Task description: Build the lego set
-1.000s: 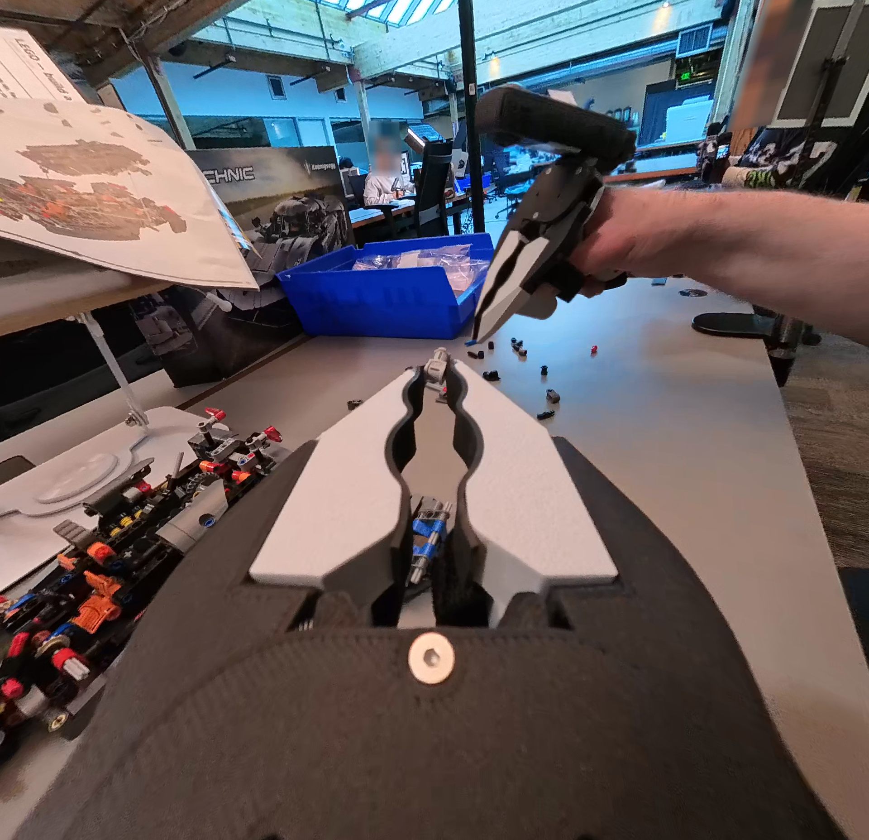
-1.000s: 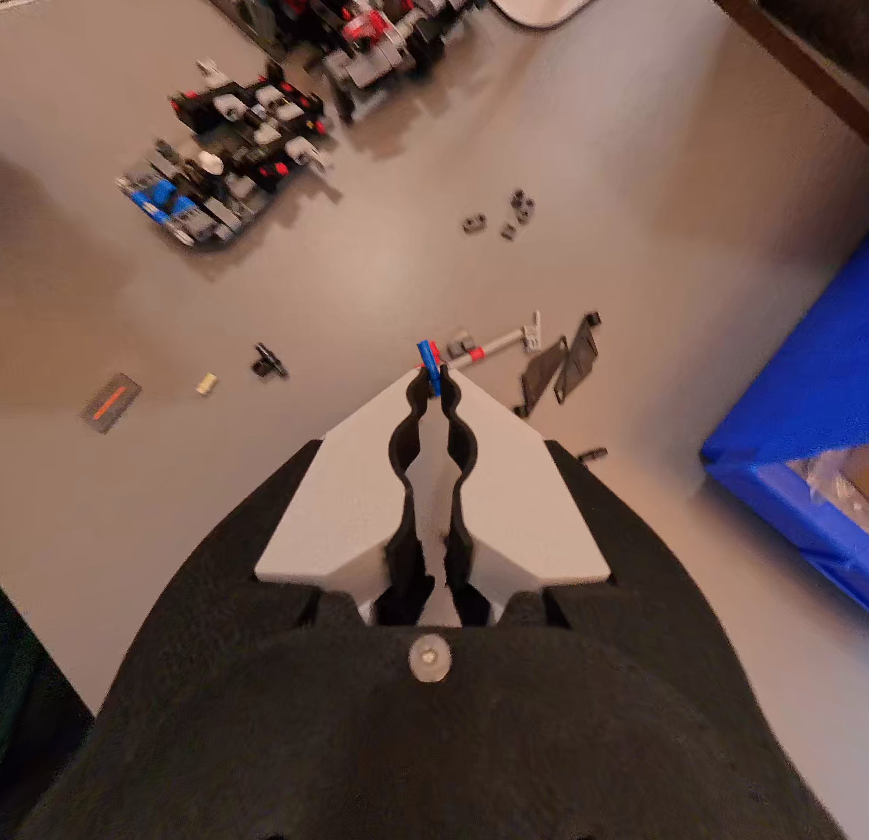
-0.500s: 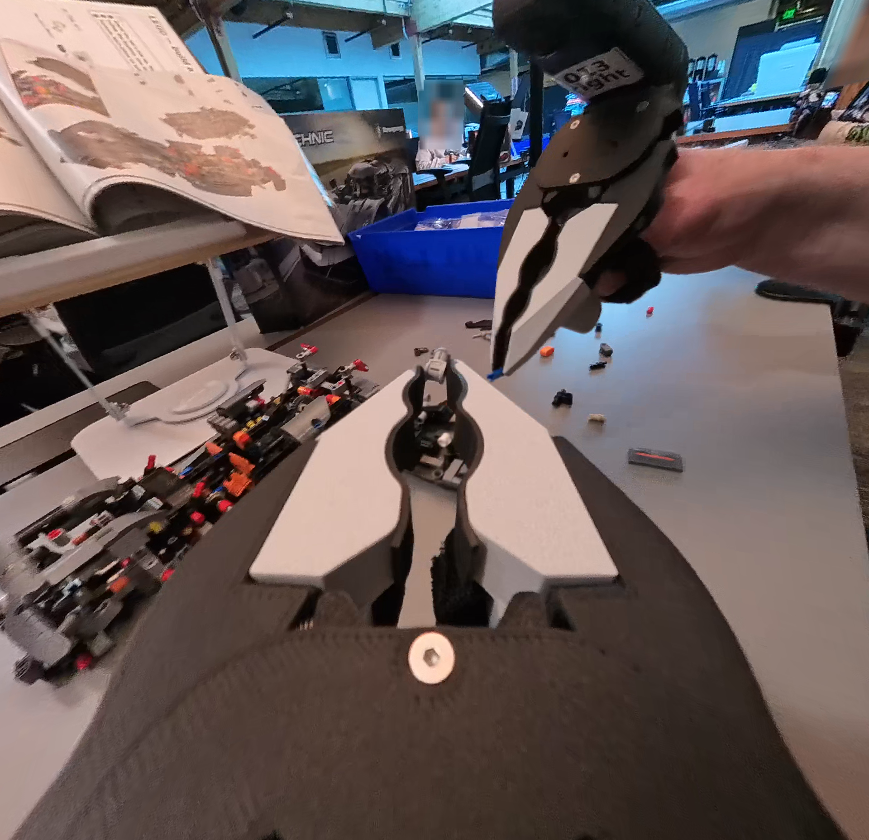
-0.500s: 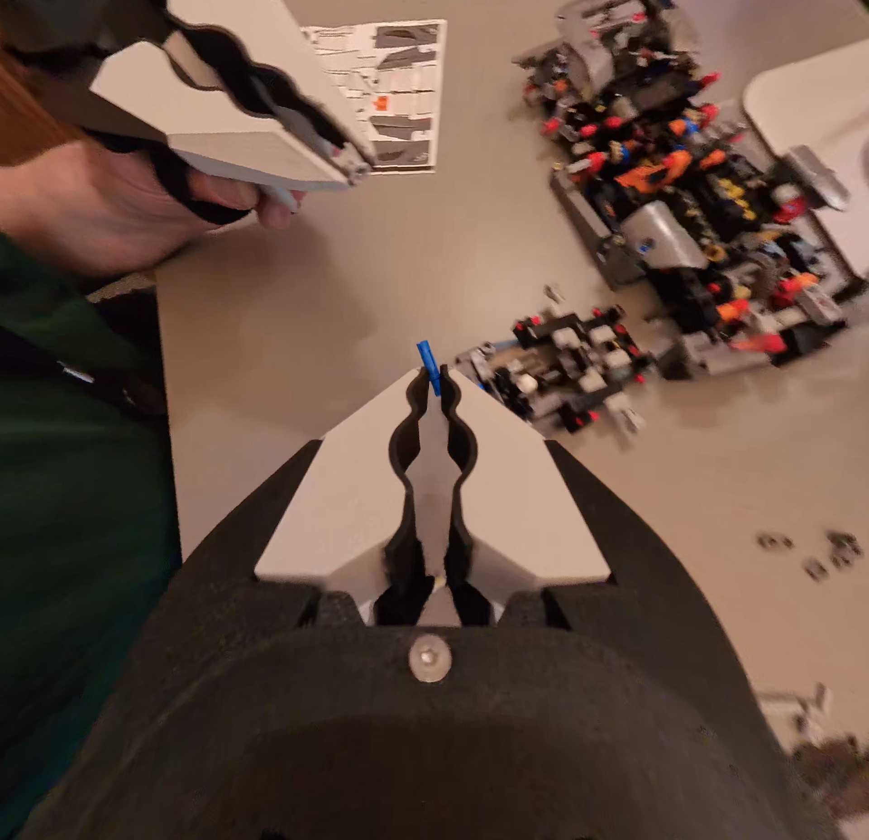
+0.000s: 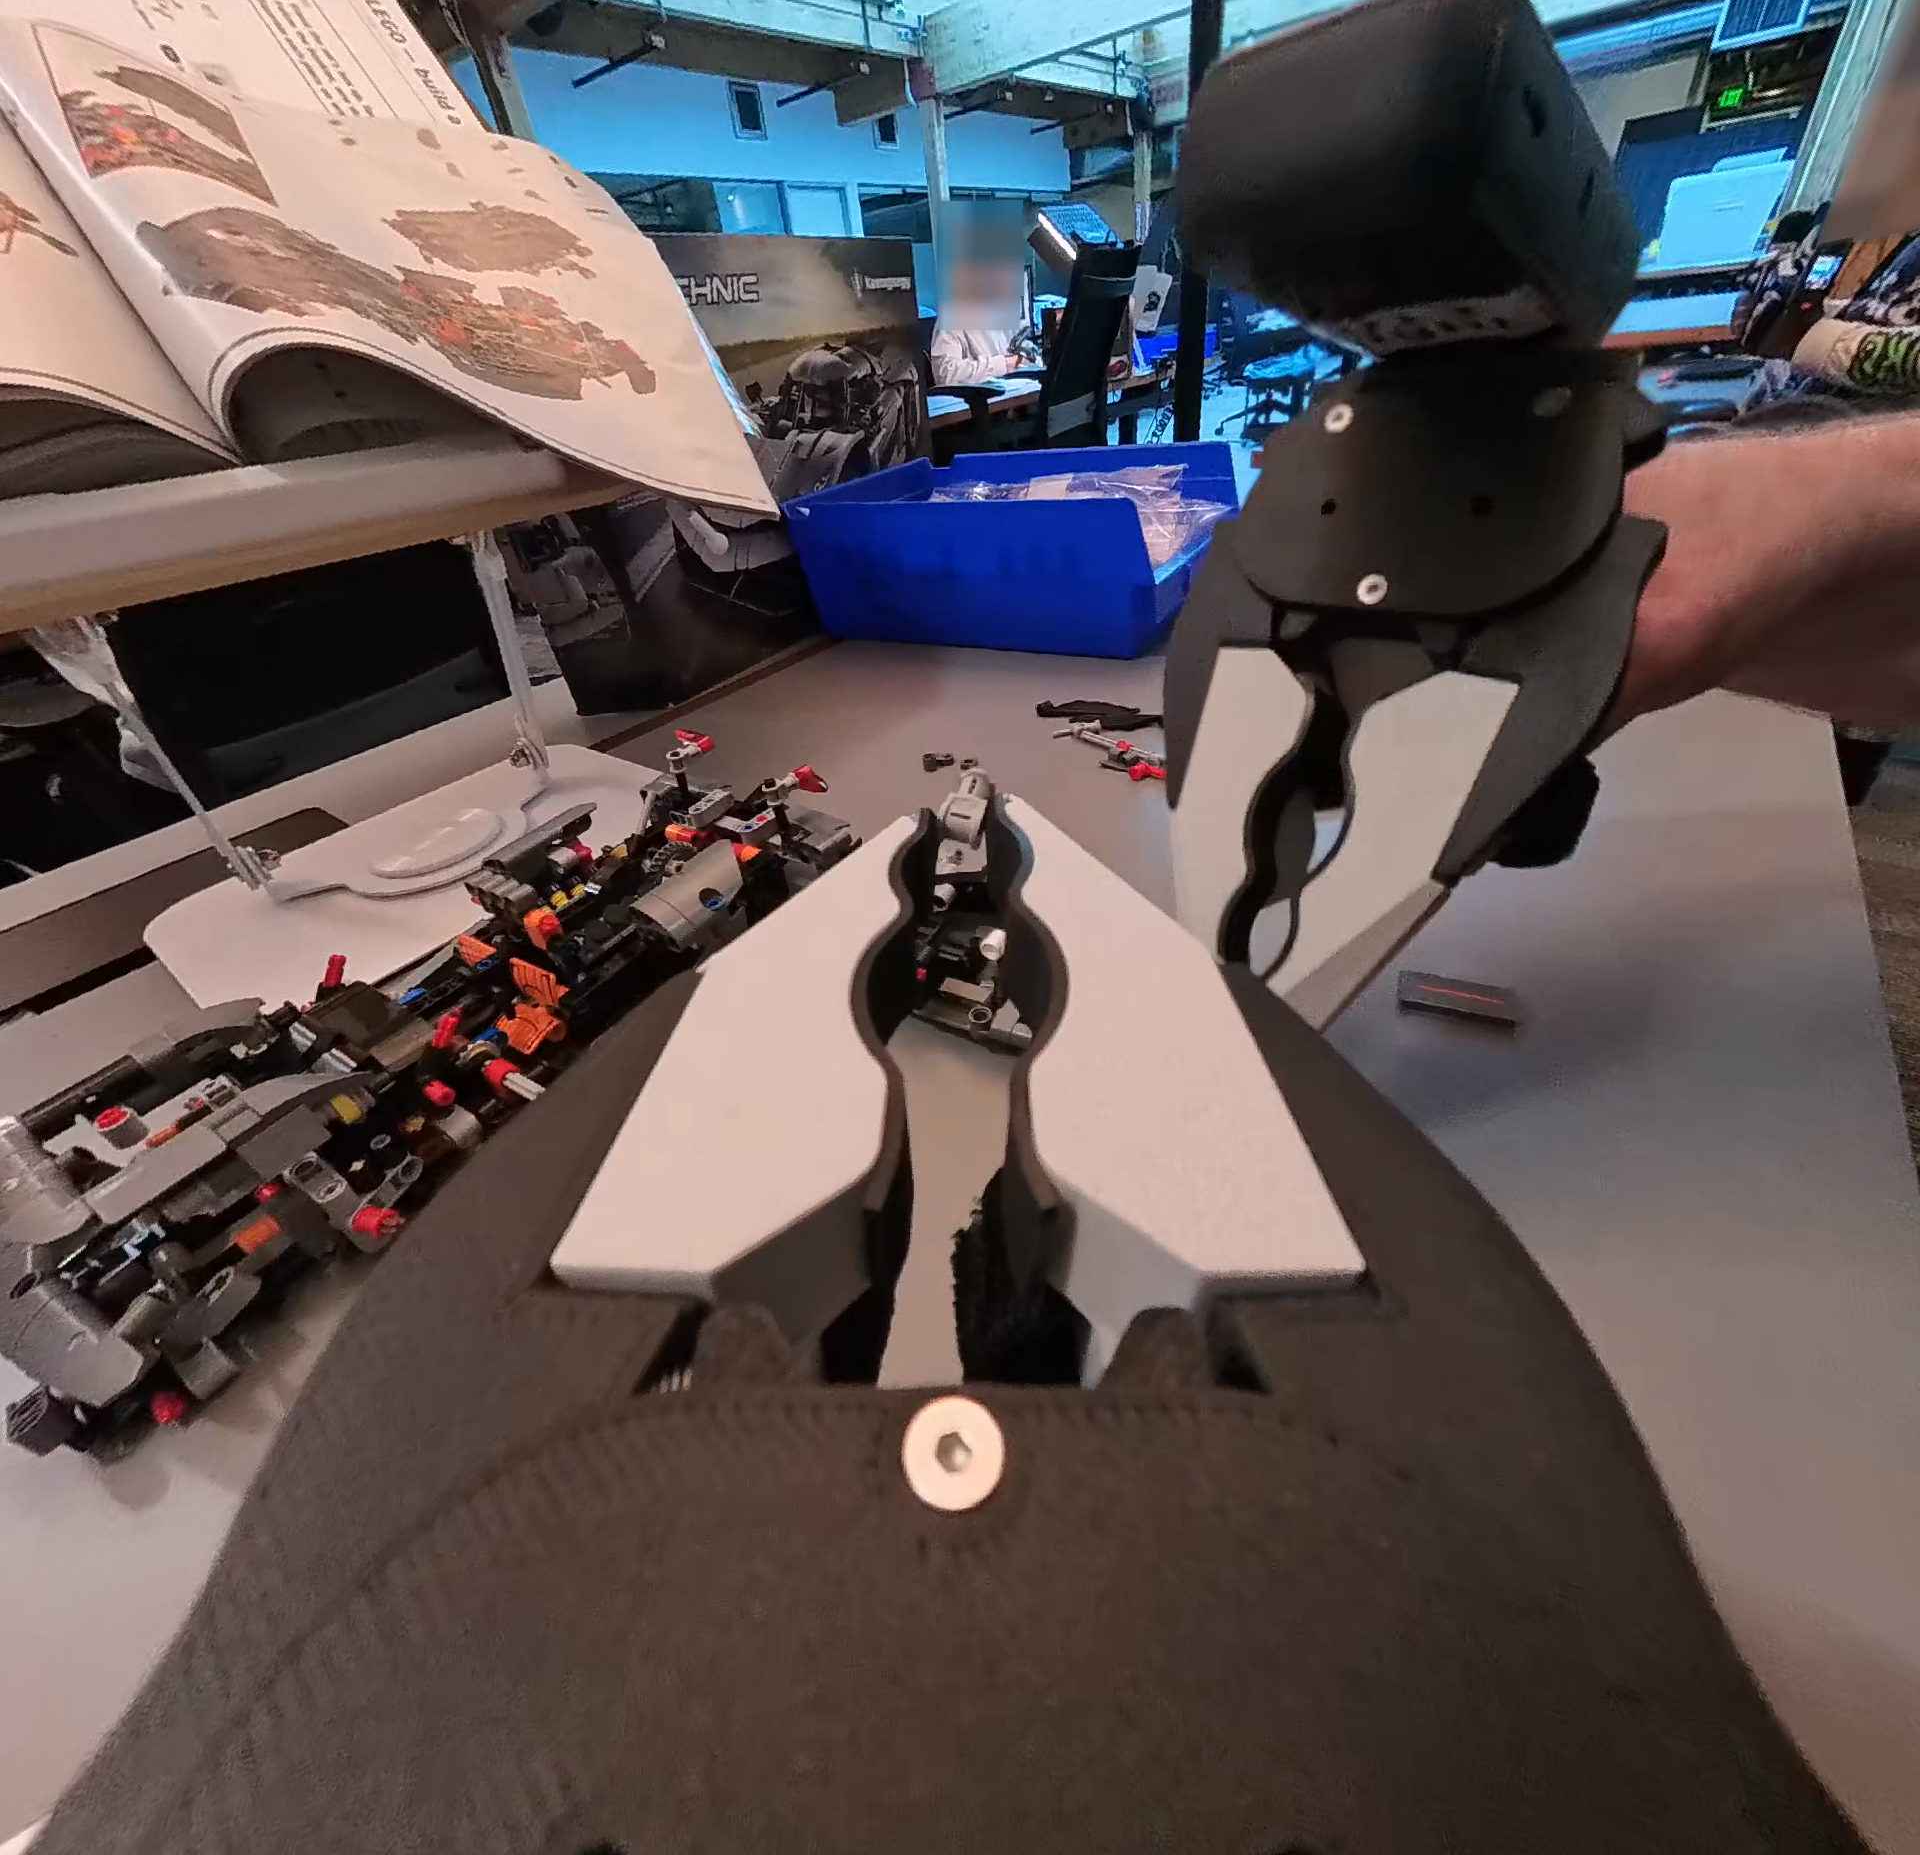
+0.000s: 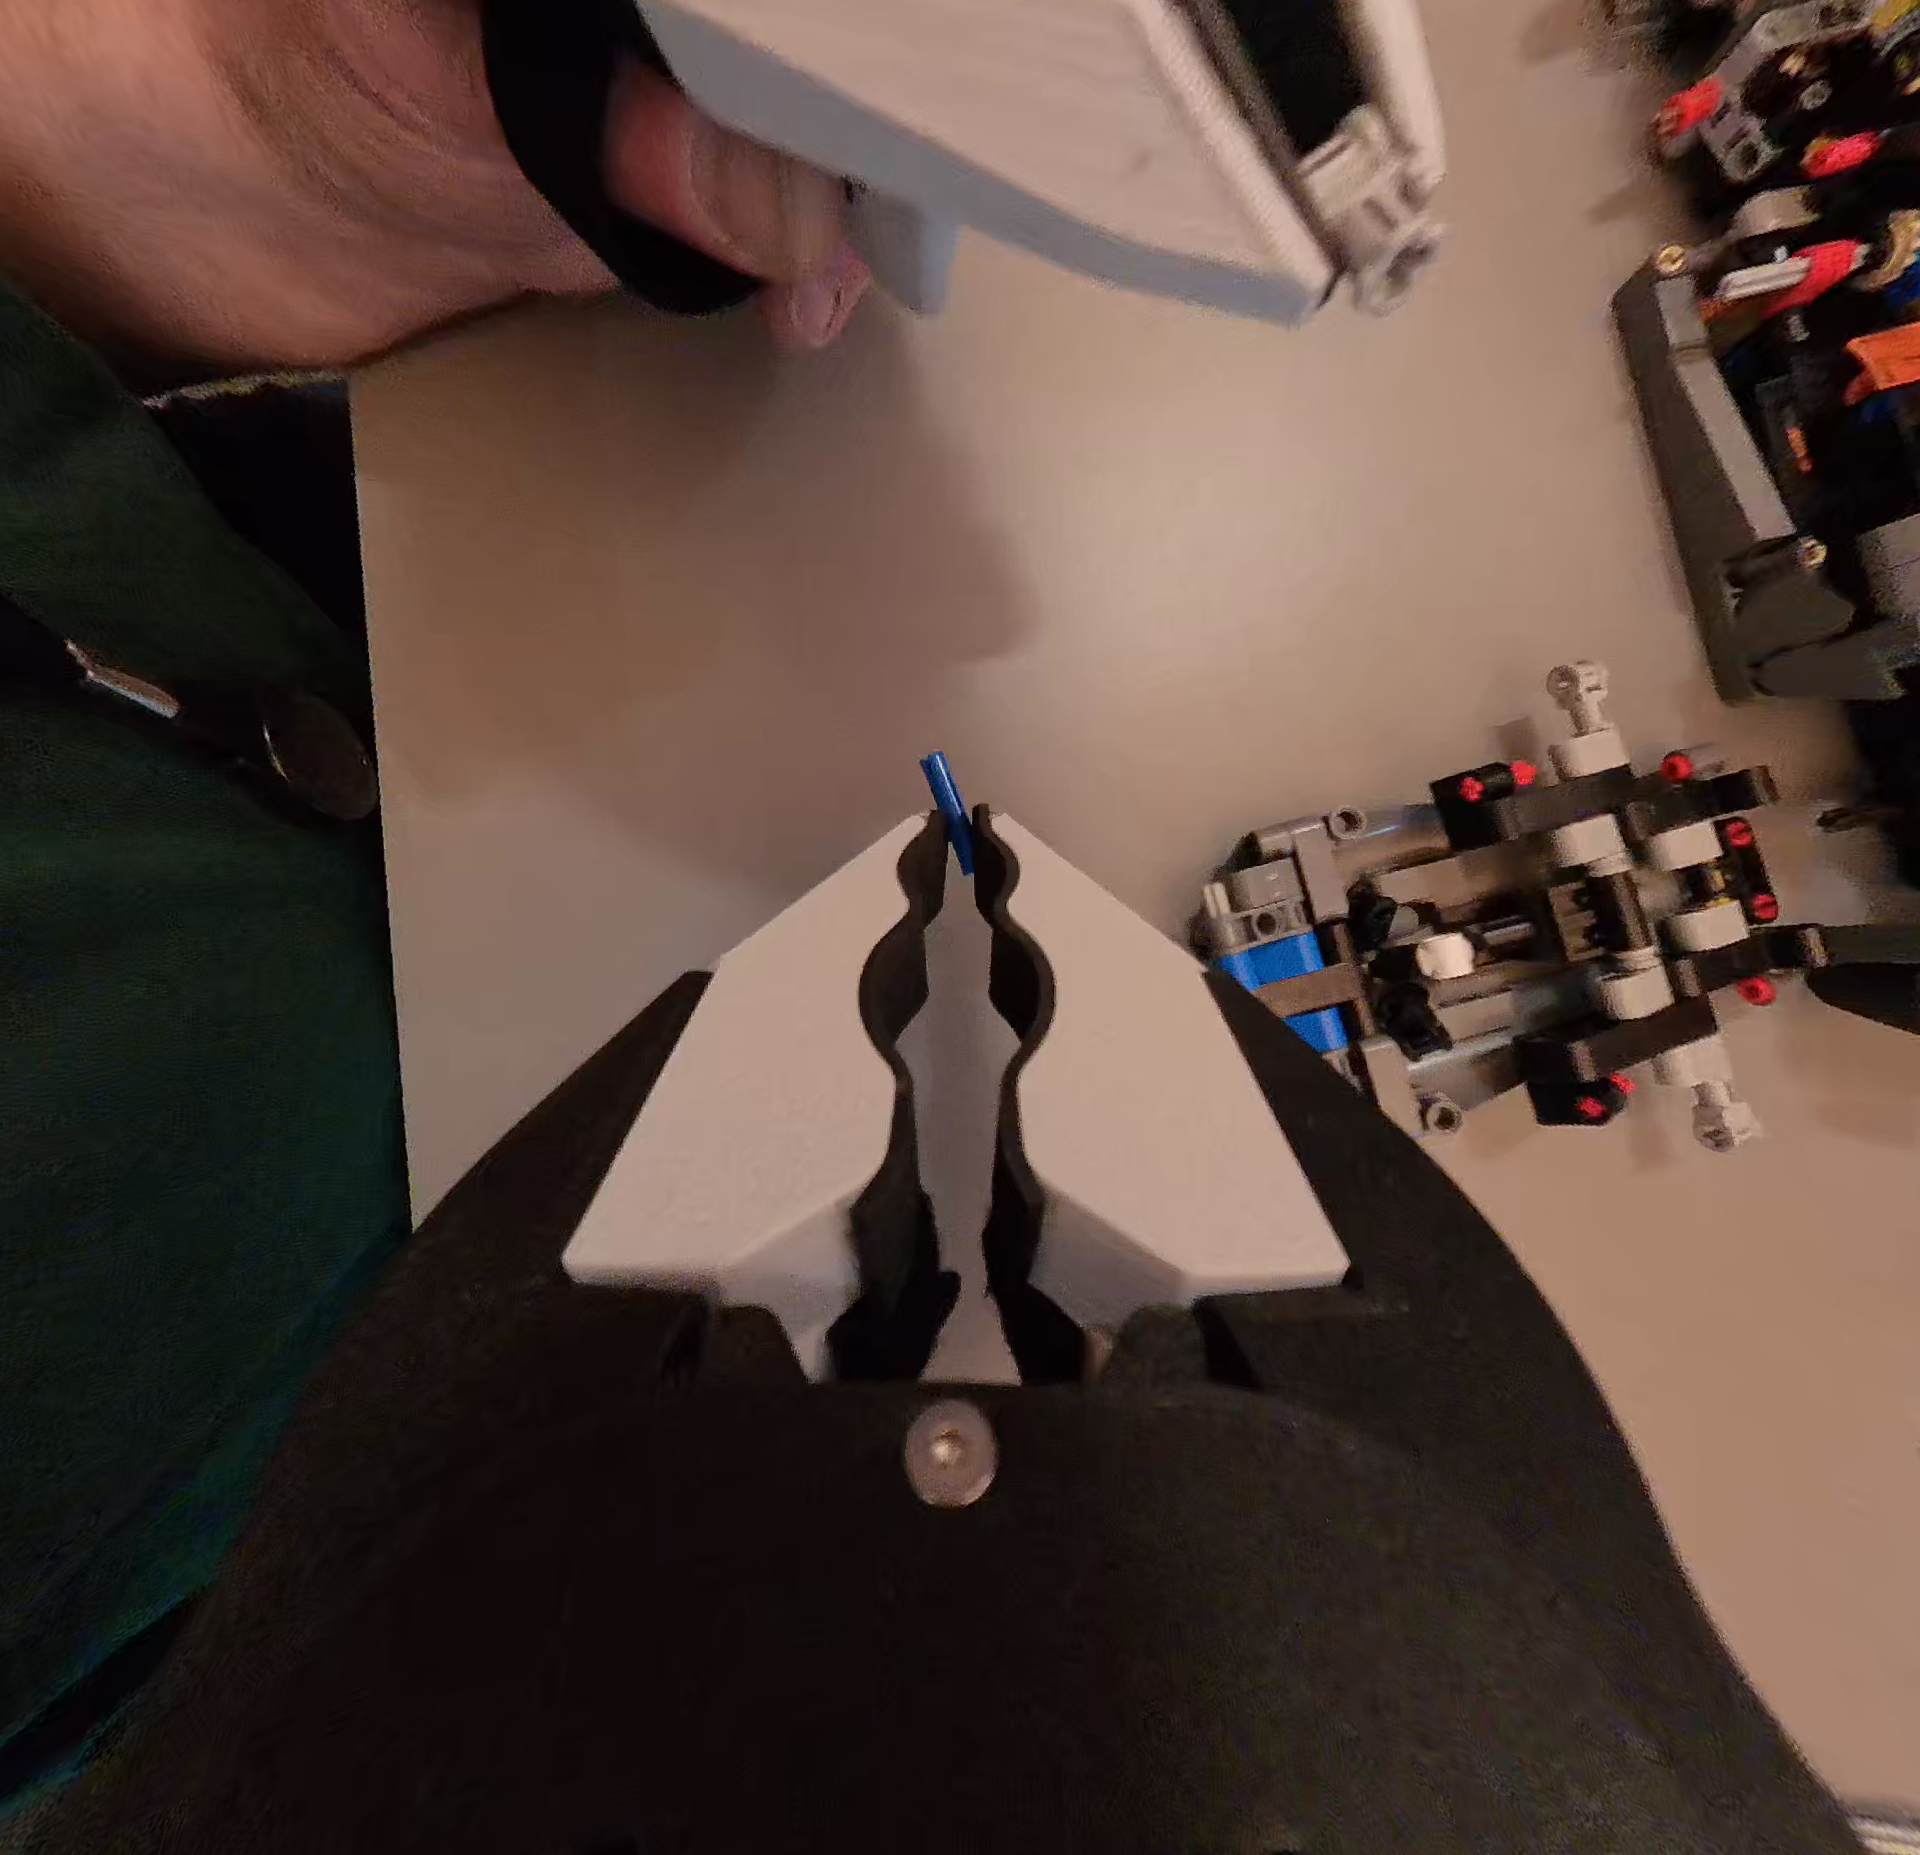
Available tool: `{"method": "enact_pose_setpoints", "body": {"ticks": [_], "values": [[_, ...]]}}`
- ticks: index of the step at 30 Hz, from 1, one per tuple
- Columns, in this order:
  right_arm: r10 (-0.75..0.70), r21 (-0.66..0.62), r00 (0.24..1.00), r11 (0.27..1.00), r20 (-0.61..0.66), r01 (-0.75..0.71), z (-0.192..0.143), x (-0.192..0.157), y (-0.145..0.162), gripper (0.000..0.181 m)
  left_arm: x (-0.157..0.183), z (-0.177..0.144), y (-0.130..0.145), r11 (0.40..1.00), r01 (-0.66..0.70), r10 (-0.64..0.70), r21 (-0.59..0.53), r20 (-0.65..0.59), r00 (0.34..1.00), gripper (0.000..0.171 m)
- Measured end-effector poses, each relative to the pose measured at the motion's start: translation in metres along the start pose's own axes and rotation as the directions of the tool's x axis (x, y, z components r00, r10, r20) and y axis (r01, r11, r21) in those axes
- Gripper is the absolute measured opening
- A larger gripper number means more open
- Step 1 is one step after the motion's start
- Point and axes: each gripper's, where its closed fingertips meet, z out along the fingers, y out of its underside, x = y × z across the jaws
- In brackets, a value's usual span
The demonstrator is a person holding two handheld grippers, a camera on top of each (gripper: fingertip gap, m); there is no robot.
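My left gripper [image 5: 964, 818] is shut on a small light grey connector piece [image 5: 966, 806], held above the table. It also shows at the top of the right wrist view [image 6: 1387, 247] with the grey piece [image 6: 1369, 207] at its tips. My right gripper [image 6: 951, 820] is shut on a small blue pin [image 6: 945, 803]. In the left wrist view it [image 5: 1273, 969] hangs tips down, just right of the left gripper's tips. A small black and grey sub-assembly [image 6: 1507, 958] lies on the table below, and shows between my left fingers [image 5: 966, 984]. The large vehicle model [image 5: 364, 1057] lies to the left.
An open instruction booklet [image 5: 312, 247] sits on a stand at the left. A blue bin [image 5: 997, 569] of bags and the set's box [image 5: 821, 351] stand at the back. Loose parts [image 5: 1107, 745] and a dark tile [image 5: 1455, 1000] lie on the grey table [image 5: 1610, 1182]. The gap from one gripper's tips to the other's is roughly 10 cm. The dark tile [image 5: 1455, 1000] lies some 11 cm from my right tips, 20 cm from my left tips.
The right gripper has swung from the loose parts over to the left gripper and come close beside it. Both grippers have kept hold of their pieces.
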Motion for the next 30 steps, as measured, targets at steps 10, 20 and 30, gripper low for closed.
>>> {"method": "enact_pose_setpoints", "body": {"ticks": [10,20,30], "values": [[-0.036,-0.068,0.999,0.997,-0.030,0.034,0.016,-0.002,0.021,0.003,0.001,0.005,0.007,1.000,0.010,-0.010,-0.028,-0.008,1.000,0.007],[0.020,-0.082,0.995,0.996,-0.097,-0.028,0.016,0.004,0.039,0.003,-0.003,0.006,0.013,0.998,-0.007,0.008,-0.063,0.022,1.000,0.007],[0.020,-0.048,0.994,0.999,-0.106,-0.026,0.009,-0.002,0.050,0.002,-0.002,0.011,0.021,0.994,-0.033,0.037,-0.102,0.035,0.999,0.007]]}}
